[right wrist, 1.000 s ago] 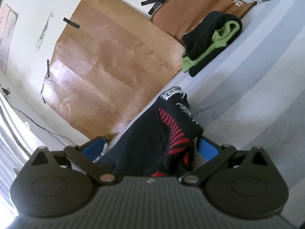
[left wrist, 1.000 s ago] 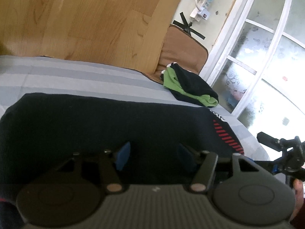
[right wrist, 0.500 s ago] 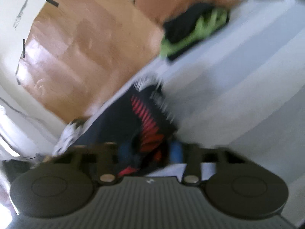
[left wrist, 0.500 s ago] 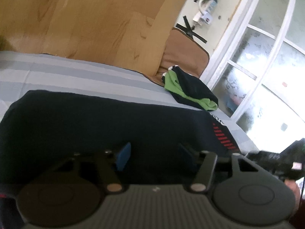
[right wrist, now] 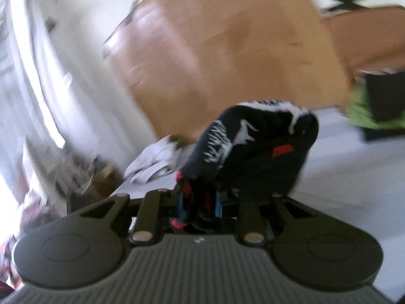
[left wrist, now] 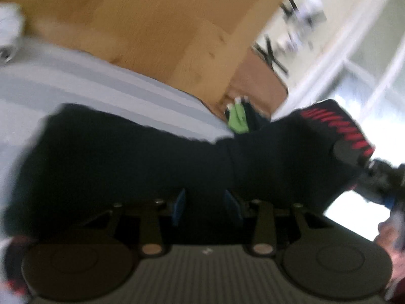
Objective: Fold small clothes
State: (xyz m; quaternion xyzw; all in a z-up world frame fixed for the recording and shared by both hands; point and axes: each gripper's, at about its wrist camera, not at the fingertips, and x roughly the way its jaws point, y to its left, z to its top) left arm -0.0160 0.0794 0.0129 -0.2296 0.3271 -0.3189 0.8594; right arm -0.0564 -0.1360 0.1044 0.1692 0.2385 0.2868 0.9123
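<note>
Here, right gripper (right wrist: pixel 198 202): blue pads have just been closing and now pinch a bunched fold of the black garment (right wrist: pixel 255 152); red trim shows squeezed between them. Cloth rises from the pinch into a raised hump ahead of the fingers, white lettering and a small red patch on its face. Frame is motion-blurred.

Left gripper (left wrist: pixel 205 206): blue fingertips (left wrist: pixel 178 206) narrowly apart, jaws have just been closing. The black garment (left wrist: pixel 131 157) lies directly in front and under them; whether the pads actually press the fabric cannot be told, since the dark cloth merges with the dark gripper body and the frame is blurred.

Garment position, left wrist view: the main body lies spread on the grey striped bed cover (left wrist: pixel 106 86). Its right end, carrying the red slanted stripes (left wrist: pixel 339 126), is lifted off the cover toward the right edge, where the other gripper's dark fingers meet it.

Further out: a folded green and black pile (left wrist: pixel 240 119) sits at the far edge of the cover, well apart from the garment. Behind it a brown board (left wrist: pixel 162 22) leans against the wall; black tape crosses (left wrist: pixel 270 53) on the wall beside it. A white crumpled item (right wrist: pixel 154 159) lies to the left of the raised hump in the right wrist view.
</note>
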